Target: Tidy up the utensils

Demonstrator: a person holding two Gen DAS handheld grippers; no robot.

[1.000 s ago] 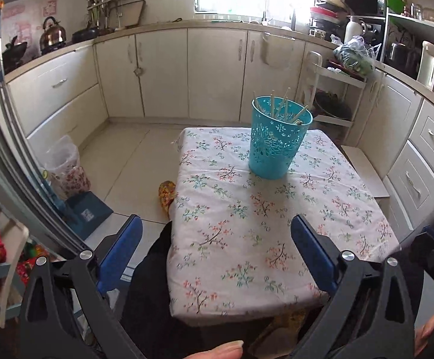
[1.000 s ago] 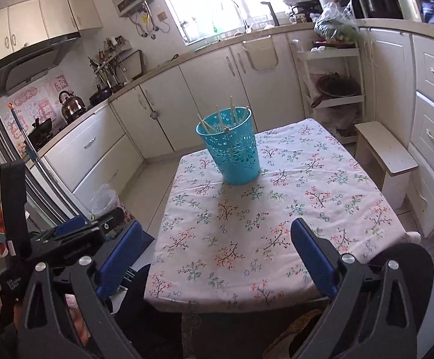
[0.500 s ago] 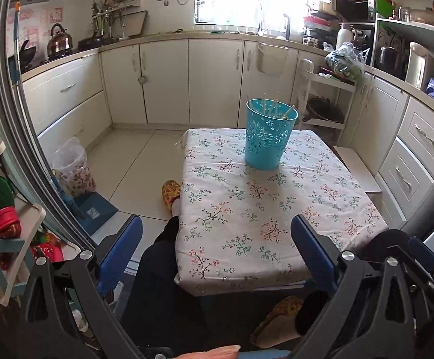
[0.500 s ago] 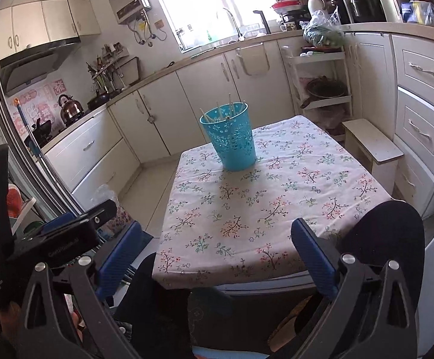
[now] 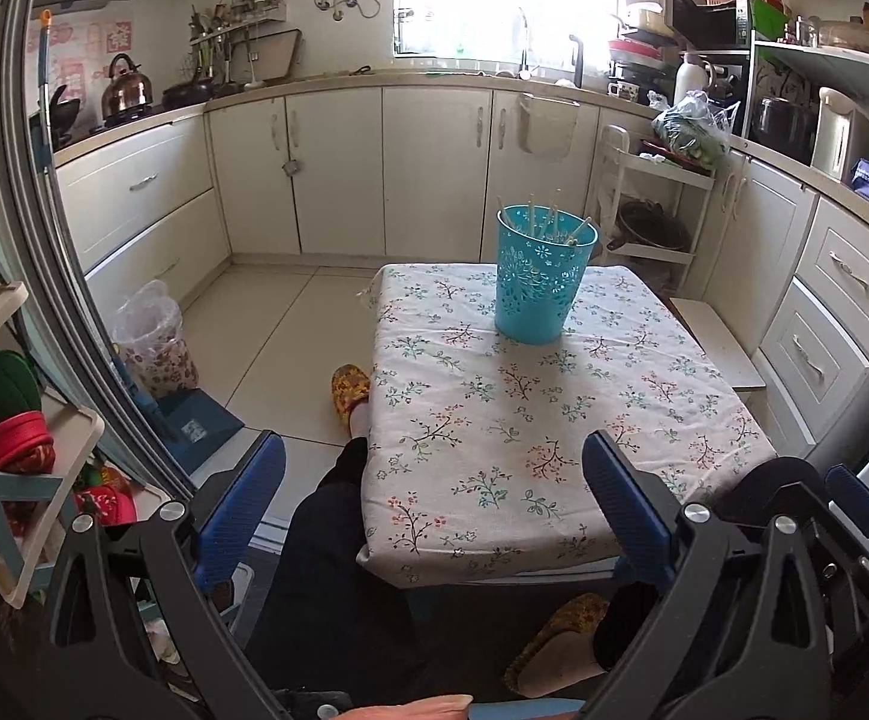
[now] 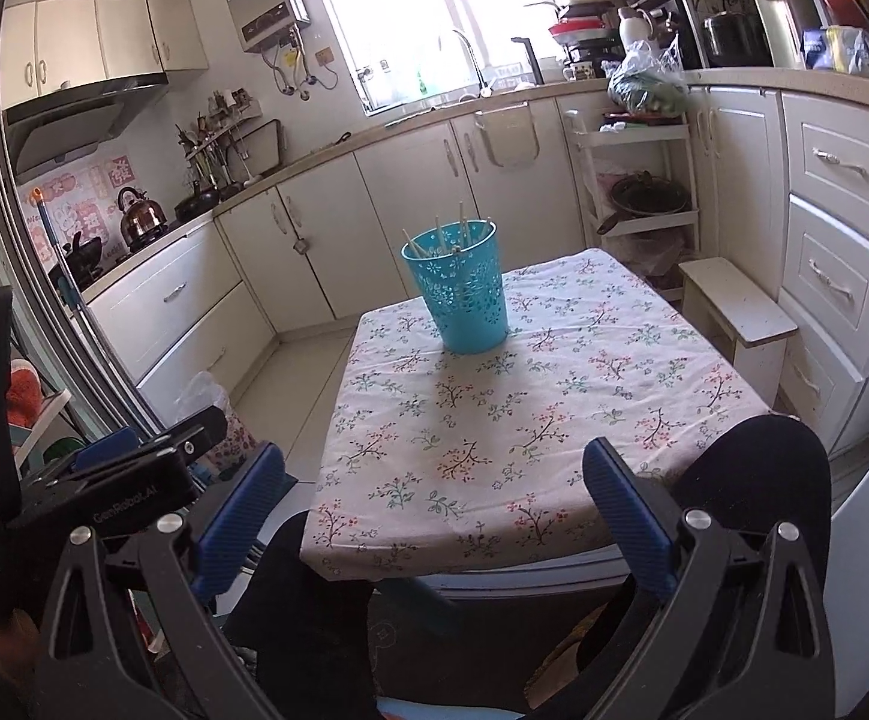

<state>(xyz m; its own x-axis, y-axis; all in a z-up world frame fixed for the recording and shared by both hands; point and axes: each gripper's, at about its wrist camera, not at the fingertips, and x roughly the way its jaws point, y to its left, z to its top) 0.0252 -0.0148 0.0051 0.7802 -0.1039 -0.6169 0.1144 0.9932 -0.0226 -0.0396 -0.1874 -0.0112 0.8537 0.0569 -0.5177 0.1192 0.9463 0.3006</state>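
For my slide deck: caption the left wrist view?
Open left gripper held back from floral table; teal holder contains chopsticks.

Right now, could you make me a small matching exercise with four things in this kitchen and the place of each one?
Things:
1. blue basket
2. chopsticks
3. kettle
4. white stool

Places:
A. on the stove
B. on the floor, right of the table
C. on the flowered cloth
D. inside the basket

Pairs: 1-C, 2-D, 3-A, 4-B
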